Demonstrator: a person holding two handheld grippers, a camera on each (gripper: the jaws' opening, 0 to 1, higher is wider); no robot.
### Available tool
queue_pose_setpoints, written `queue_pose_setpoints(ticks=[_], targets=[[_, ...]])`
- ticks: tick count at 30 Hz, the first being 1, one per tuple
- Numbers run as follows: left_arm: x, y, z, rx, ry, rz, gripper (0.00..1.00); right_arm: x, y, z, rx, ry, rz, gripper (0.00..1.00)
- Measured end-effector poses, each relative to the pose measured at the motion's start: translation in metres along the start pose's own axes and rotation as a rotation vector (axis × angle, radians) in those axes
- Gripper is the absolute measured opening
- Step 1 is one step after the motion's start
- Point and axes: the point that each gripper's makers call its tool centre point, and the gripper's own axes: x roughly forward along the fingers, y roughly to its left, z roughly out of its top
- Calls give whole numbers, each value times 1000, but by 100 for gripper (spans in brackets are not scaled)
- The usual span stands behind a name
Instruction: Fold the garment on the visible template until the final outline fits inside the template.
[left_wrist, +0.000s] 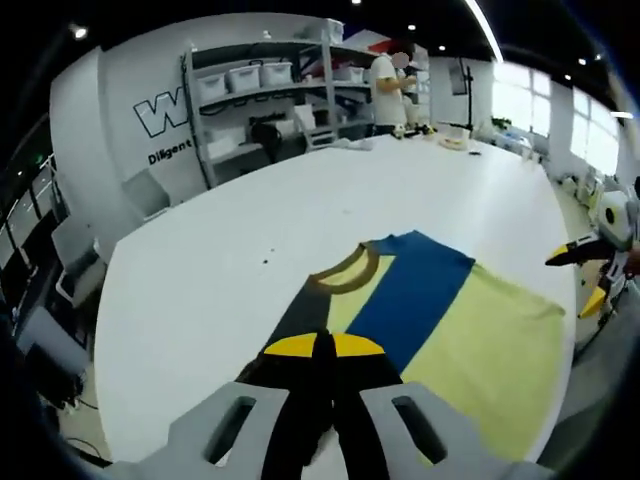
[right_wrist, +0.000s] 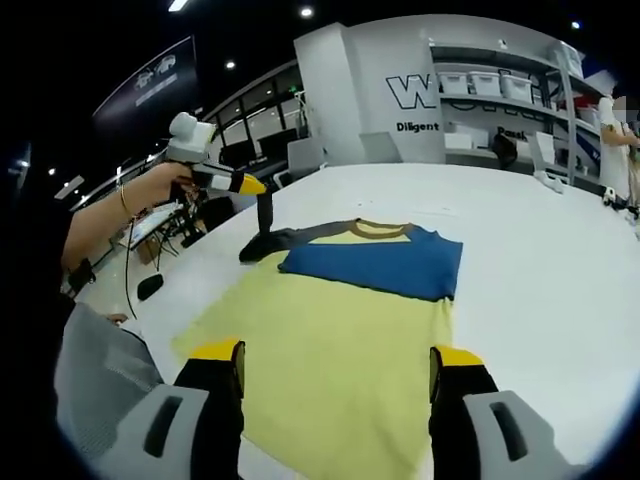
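Nearest in the right gripper view, the right hand-held gripper stood with its jaws spread wide and empty above the near edge of the garment. In the left gripper view, the left hand-held gripper had its yellow-tipped jaws pressed together on the dark grey sleeve. The right gripper view showed the same gripper raised, with that sleeve hanging from it in a dark strip down to the worktop.

The step in hand looked like a sleeve fold: the grey sleeve was lifted clear and seemed ready to be carried inward over the body. The next move would probably call for drawing the sleeve across the chest and laying it flat without dragging the rest of the shirt, while the free right gripper could steady or take the near hem.

The garment lay flat on the white worktop, spread toward the right gripper. It was a knit top with a pale yellow body, a broad blue panel across the chest and a brown-trimmed collar at its far end. No template outline could be made out under it.

Further off stood metal shelving with bins, and a person at the far end of the worktop.
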Motion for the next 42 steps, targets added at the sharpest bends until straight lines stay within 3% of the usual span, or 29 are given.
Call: queue_pose_setpoints(ticks=[7,23,42], targets=[[16,-32,17,54,1,-79,2,2,1,-2,-10,14,2,73],[49,-89,56,141,-22,-178,2,0,-4,-4,-5,13,-1,73],[92,-141,62,188,9,-271,2,-4,-13,-12,1,27,-24,73]])
